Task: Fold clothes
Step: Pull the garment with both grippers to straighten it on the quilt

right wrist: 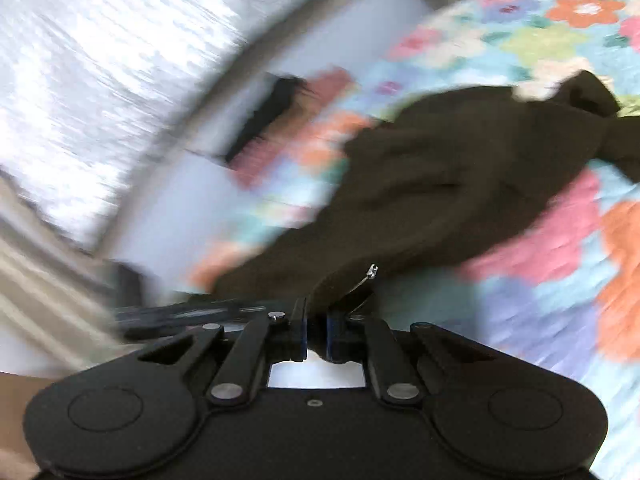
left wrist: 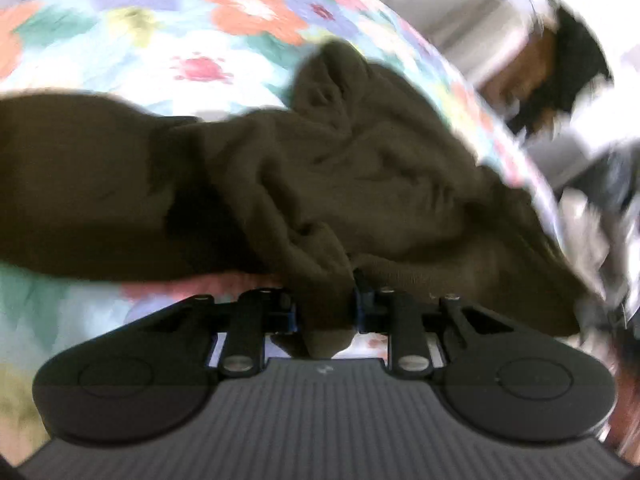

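A dark olive-brown garment (left wrist: 320, 184) lies crumpled across a floral bedspread (left wrist: 168, 40). My left gripper (left wrist: 326, 304) is shut on a bunched fold of it, which hangs down between the fingers. In the right wrist view the same garment (right wrist: 440, 184) stretches away over the bedspread (right wrist: 560, 240). My right gripper (right wrist: 317, 332) is shut on its near edge, beside a small metal zipper pull (right wrist: 373, 270). Both views are motion-blurred.
The bed's right edge (left wrist: 536, 168) drops off to blurred dark and light clutter (left wrist: 560, 80). In the right wrist view a bright window or wall (right wrist: 120, 80) and a dark object (right wrist: 272, 108) lie beyond the bed's left side.
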Action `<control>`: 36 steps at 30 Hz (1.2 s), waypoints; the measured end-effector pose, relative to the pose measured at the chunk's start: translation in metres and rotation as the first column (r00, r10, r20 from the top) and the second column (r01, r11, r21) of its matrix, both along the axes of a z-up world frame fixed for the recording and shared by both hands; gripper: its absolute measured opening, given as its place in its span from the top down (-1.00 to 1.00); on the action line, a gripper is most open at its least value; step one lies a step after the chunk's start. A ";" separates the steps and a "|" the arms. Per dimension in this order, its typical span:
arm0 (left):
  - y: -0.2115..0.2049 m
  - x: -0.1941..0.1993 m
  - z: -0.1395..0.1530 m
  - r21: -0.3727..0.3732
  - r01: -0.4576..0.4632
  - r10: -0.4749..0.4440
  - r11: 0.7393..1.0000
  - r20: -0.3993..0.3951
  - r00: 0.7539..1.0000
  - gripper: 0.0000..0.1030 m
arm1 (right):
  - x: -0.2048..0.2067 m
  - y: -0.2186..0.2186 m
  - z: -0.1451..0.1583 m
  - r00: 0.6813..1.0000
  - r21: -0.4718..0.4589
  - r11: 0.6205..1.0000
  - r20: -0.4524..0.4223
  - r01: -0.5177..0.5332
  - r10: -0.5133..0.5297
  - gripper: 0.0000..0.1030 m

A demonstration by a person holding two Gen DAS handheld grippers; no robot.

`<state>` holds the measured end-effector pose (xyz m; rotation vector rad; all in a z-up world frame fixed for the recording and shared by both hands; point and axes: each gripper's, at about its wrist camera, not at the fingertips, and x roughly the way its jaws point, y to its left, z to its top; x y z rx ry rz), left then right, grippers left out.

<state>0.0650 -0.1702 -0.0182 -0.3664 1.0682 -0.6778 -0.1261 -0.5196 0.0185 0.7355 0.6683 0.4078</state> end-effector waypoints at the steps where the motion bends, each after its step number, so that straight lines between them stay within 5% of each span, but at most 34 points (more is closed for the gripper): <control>1: 0.005 -0.002 0.006 -0.001 -0.001 0.001 1.000 0.009 1.000 0.54 | -0.015 0.003 0.007 1.000 0.037 0.999 0.023 -0.017 0.016 0.79; 4: 0.019 -0.007 0.023 -0.005 -0.004 0.004 1.000 0.035 0.999 0.55 | -0.042 0.011 0.009 0.999 -0.008 0.999 -0.011 -0.032 0.032 0.79; 7: 0.023 -0.008 0.021 0.037 0.002 -0.002 0.999 0.016 1.000 0.53 | -0.050 0.009 -0.021 0.993 -0.049 0.999 -0.121 0.006 -0.012 0.79; 9: 0.021 -0.005 0.000 0.074 -0.005 0.010 0.997 -0.062 0.998 0.11 | -0.053 0.005 -0.043 0.979 -0.072 0.996 -0.195 0.047 -0.060 0.79; 12: 0.018 -0.001 -0.029 0.107 -0.031 0.048 0.994 -0.156 0.987 -0.05 | -0.057 -0.002 -0.062 0.965 -0.060 0.995 -0.243 0.083 -0.095 0.79; 15: 0.016 -0.006 -0.027 0.089 -0.022 0.033 0.996 -0.129 0.991 -0.36 | -0.056 0.002 -0.063 0.966 -0.072 0.995 -0.242 0.070 -0.086 0.79; 22: 0.000 -0.023 -0.028 0.112 -0.056 0.063 0.992 -0.053 0.997 -0.71 | -0.046 0.007 -0.069 0.973 -0.097 0.993 -0.212 0.067 -0.086 0.79; 23: -0.003 -0.025 -0.028 0.136 -0.063 0.068 0.989 -0.033 0.997 -0.53 | -0.045 0.008 -0.069 0.975 -0.119 0.991 -0.205 0.062 -0.086 0.79; 24: -0.009 -0.028 -0.024 0.193 -0.059 0.059 0.979 0.005 0.998 0.22 | -0.043 0.011 -0.068 0.977 -0.161 0.986 -0.195 0.050 -0.082 0.79; 25: -0.015 -0.031 -0.019 0.255 -0.048 0.037 0.966 0.045 0.998 0.67 | -0.043 0.014 -0.066 0.980 -0.194 0.980 -0.185 0.040 -0.077 0.79; 26: -0.016 -0.034 -0.013 0.273 -0.048 0.032 0.961 0.065 0.997 0.86 | -0.045 0.015 -0.063 0.983 -0.199 0.979 -0.172 0.033 -0.068 0.79; 29: 0.019 -0.047 0.017 0.075 -0.158 0.151 0.985 0.085 0.985 0.86 | -0.056 0.015 -0.037 0.996 -0.134 0.991 -0.085 0.009 -0.020 0.80; 31: 0.043 -0.057 0.037 -0.044 -0.220 0.223 0.974 0.097 0.970 0.86 | -0.069 0.017 -0.014 1.000 -0.136 0.991 -0.016 -0.010 0.008 0.80; 34: 0.060 -0.068 0.037 -0.050 -0.201 0.204 0.978 0.076 0.976 0.86 | -0.085 0.013 -0.007 0.999 -0.144 0.989 0.014 -0.035 0.037 0.81; 36: 0.057 -0.068 0.015 0.020 -0.184 0.184 0.983 -0.001 0.983 0.85 | -0.091 0.011 -0.021 0.999 -0.173 0.984 -0.026 -0.037 0.033 0.81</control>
